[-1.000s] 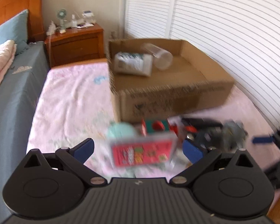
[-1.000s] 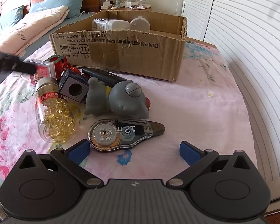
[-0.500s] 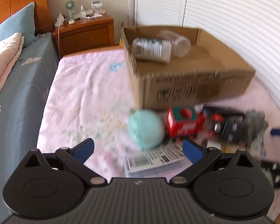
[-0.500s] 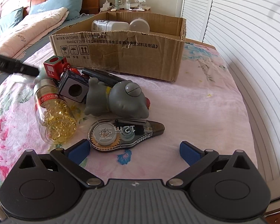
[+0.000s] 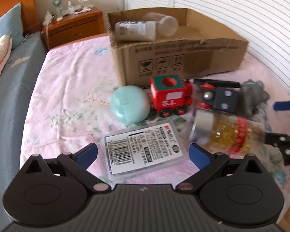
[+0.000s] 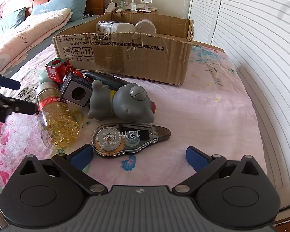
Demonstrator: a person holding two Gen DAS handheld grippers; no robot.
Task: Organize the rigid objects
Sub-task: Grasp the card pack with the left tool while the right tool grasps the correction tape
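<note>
Right wrist view showed two bottles (image 6: 114,27) already in your cardboard box (image 6: 125,58); toy train (image 5: 170,98), capsule bottle (image 6: 56,114), correction tape (image 6: 125,137) remained on the bed. Both grippers, left gripper (image 5: 143,153) and right gripper (image 6: 139,155), gaped wide, empty.

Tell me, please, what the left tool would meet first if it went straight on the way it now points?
Most likely the flat plastic case with the barcode label: it lies on the bedspread between the open left tool's fingers. Past it come the mint round case and the red toy train. Height above the case is unclear.
</note>
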